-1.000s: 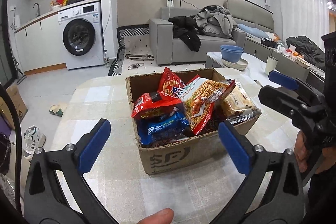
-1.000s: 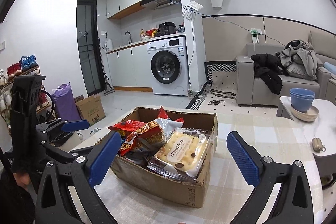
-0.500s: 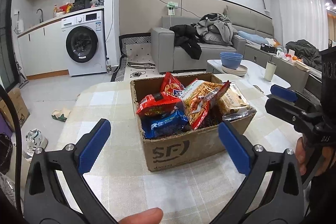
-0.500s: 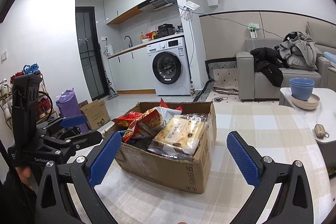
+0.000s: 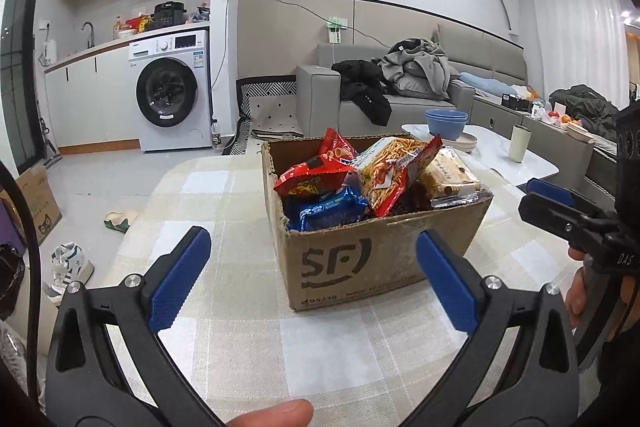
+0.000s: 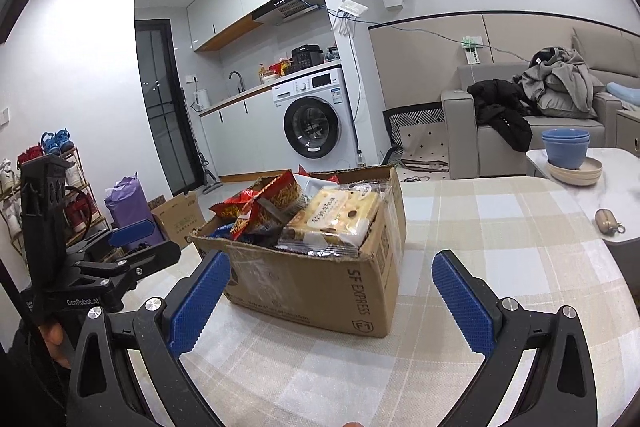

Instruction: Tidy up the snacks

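An open cardboard box (image 5: 372,259) stands on the checked tablecloth, full of snack packs: a red bag (image 5: 316,175), a blue pack (image 5: 326,209), a bag of orange sticks (image 5: 392,167) and a clear pack of biscuits (image 5: 450,175). The box also shows in the right wrist view (image 6: 320,287), with the biscuit pack (image 6: 334,215) on top. My left gripper (image 5: 312,279) is open and empty, just in front of the box. My right gripper (image 6: 330,295) is open and empty, near the box's right side.
The checked table (image 5: 224,187) has its left edge above the floor with shoes (image 5: 70,263). A white side table (image 6: 616,171) with blue bowls (image 6: 566,147) stands to the right. A small pouch (image 6: 608,223) lies at the table's right.
Both grippers have pulled back and lowered slightly, so the box sits farther away and more level in view. Both stay open and empty.
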The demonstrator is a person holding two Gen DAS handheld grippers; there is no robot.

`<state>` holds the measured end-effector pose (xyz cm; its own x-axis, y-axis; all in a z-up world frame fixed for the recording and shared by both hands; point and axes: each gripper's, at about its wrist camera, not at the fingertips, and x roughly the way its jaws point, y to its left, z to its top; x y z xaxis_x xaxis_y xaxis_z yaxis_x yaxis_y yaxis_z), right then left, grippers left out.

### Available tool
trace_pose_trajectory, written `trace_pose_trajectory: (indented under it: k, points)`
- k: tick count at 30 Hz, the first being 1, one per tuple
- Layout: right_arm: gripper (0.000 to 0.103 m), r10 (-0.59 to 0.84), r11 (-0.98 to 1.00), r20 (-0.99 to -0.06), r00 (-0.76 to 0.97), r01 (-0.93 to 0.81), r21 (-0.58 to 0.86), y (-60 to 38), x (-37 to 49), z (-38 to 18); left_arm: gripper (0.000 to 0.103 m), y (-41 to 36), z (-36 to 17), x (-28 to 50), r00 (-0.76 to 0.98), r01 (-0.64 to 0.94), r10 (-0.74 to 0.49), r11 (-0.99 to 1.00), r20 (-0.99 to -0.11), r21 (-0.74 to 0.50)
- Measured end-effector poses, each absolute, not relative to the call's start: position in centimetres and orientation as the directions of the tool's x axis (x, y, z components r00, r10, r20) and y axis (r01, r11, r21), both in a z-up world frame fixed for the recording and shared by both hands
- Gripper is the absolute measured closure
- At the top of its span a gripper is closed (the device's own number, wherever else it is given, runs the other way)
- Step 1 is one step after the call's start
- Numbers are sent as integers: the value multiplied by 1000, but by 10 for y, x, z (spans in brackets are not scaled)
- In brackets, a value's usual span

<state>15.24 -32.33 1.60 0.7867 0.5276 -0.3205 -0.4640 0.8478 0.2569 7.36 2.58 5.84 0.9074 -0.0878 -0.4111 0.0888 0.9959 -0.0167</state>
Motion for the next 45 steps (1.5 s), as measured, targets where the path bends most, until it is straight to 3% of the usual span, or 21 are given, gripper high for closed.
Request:
trace_pose_trajectory:
  k: [13, 45]
  points:
    - [0, 507, 860, -284, 814, -457, 227, -327, 136, 7, 1, 34, 29, 58, 917, 65, -64, 998, -394, -11]
    - [0, 498, 867, -291, 817, -458, 197, -323, 133, 9, 1, 43, 25, 53, 922, 46, -58, 998, -383, -39]
